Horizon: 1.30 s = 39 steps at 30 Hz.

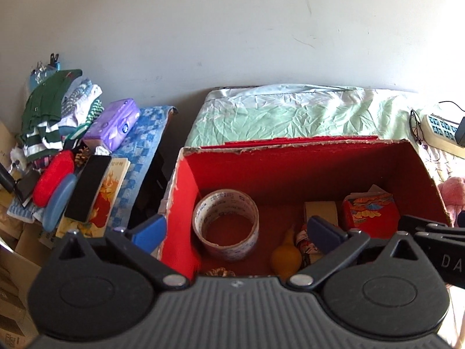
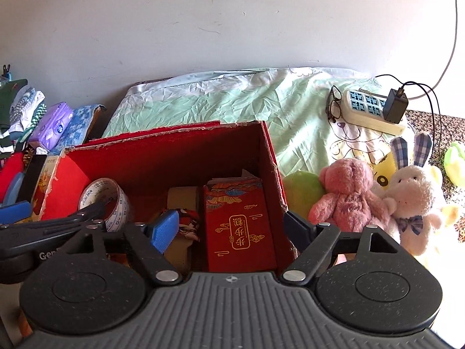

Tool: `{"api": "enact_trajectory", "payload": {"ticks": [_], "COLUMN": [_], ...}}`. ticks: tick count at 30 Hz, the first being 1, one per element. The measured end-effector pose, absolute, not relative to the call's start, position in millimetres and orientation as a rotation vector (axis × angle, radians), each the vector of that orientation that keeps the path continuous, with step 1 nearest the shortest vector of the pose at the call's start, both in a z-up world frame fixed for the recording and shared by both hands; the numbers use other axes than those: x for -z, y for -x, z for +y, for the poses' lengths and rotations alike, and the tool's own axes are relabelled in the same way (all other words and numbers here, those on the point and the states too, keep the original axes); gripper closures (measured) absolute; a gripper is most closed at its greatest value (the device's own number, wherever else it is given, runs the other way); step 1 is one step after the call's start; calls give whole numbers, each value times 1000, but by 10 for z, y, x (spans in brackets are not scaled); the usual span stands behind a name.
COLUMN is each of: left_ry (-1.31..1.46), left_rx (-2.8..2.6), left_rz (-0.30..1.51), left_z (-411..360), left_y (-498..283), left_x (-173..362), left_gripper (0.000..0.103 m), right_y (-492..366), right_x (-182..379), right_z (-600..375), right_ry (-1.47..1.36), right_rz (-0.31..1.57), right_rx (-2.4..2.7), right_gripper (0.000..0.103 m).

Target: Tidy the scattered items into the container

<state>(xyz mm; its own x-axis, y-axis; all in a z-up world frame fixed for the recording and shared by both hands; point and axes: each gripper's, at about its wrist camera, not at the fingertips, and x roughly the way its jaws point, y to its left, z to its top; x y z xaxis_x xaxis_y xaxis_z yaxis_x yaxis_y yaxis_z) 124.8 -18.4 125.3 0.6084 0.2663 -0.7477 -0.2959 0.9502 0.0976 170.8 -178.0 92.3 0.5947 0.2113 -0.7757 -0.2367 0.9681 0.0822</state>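
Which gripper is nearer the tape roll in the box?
Left. The left gripper stands open right over the tape roll, which shows between its fingers. The right gripper is open over the box's other end, above the red packet.

Daylight, bright, entering from the right of the tongs; overexposed patch at lower right in both views. Box (image 1: 305, 157) interior shaded. Wall (image 1: 232, 29) evenly lit. Strong fisheye bending, dark corners. Focus sharp ahead, softer on near gripper bodies.
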Motion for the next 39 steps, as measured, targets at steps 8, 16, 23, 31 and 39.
{"api": "enact_trajectory", "payload": {"ticks": [8, 16, 23, 31, 39], "left_ry": [53, 37, 78, 107, 83], "left_rx": [-378, -444, -464, -484, -495], "left_rz": [860, 892, 945, 1043, 1083], "left_z": [-441, -671, -786, -830, -752], "left_y": [-981, -655, -369, -124, -14], "left_x": [-1412, -1414, -1238, -985, -873], "left_gripper": [0, 0, 0, 0, 0], "right_y": [-1434, -1209, -1028, -885, -806], "right_x": [-1056, -1004, -811, -551, -459], "right_z": [-1989, -2188, -2319, -2307, -2223], "right_ry": [35, 18, 29, 51, 50], "right_rz": [858, 882, 932, 1011, 1061], "right_rx": [-352, -399, -428, -444, -429], "right_gripper": [22, 22, 22, 22, 22]}}
